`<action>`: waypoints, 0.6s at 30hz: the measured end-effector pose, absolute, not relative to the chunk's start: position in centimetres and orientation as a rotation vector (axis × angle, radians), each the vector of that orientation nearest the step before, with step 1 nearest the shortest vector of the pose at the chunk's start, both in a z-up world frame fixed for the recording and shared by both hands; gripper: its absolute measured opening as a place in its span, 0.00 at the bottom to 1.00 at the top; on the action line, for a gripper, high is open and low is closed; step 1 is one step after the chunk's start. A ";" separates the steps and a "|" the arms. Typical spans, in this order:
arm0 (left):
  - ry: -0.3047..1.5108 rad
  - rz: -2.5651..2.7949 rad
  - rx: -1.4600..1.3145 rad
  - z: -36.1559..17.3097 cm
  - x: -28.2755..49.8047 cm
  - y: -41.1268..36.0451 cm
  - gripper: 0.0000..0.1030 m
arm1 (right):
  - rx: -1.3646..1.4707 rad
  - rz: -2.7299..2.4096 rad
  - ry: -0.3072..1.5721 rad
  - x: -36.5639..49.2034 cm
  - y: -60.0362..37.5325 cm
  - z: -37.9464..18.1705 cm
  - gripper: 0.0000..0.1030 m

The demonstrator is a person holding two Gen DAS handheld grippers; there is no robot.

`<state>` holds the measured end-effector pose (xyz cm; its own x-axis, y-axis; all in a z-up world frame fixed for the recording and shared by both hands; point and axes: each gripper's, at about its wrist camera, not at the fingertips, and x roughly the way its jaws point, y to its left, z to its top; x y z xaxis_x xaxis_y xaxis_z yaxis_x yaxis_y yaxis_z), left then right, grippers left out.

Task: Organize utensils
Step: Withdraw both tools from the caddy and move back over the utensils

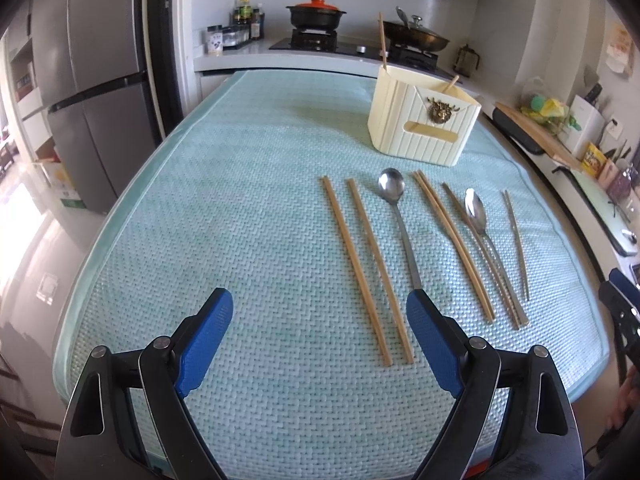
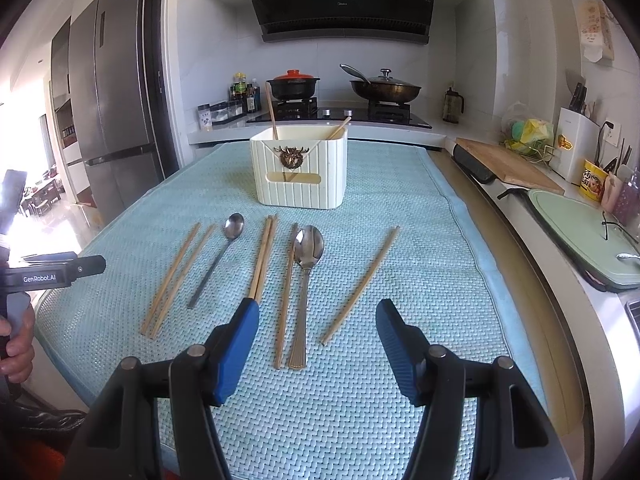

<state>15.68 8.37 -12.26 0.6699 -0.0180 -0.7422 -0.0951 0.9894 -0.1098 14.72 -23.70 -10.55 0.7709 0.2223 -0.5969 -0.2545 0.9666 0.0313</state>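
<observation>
Both claws wide apart, holding nothing. Right gripper [image 2: 314,344]: big spoon [image 2: 306,276] ahead between fingers, chopstick [image 2: 285,296] touching its side. Risk: grabbing both together. Left gripper [image 1: 320,340]: chopstick pair [image 1: 370,268] ahead. Holder [image 2: 299,168] farther ahead.

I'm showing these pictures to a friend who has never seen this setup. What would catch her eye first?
Probably the row of wooden chopsticks and two metal spoons laid out on the pale blue mat. Behind them stands the cream utensil holder with a brass ornament on its front and two chopsticks already inside. In the foreground, the blue-padded right tongs and left tongs hover open and empty.
</observation>
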 end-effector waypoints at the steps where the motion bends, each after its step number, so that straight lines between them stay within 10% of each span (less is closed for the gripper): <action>1: 0.840 0.045 -0.144 -12.4 15.7 8.4 0.87 | -0.051 0.259 0.643 14.8 -23.7 -10.6 0.60; 18: 0.883 0.058 -0.136 -13.9 18.2 9.1 0.87 | -0.033 0.241 0.682 15.3 -24.0 -11.7 0.60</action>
<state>18.17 9.10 -13.93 0.6343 -0.0050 -0.7731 -0.1069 0.9898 -0.0941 15.31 -24.00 -11.67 0.7500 0.2093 -0.6274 -0.2309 0.9718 0.0482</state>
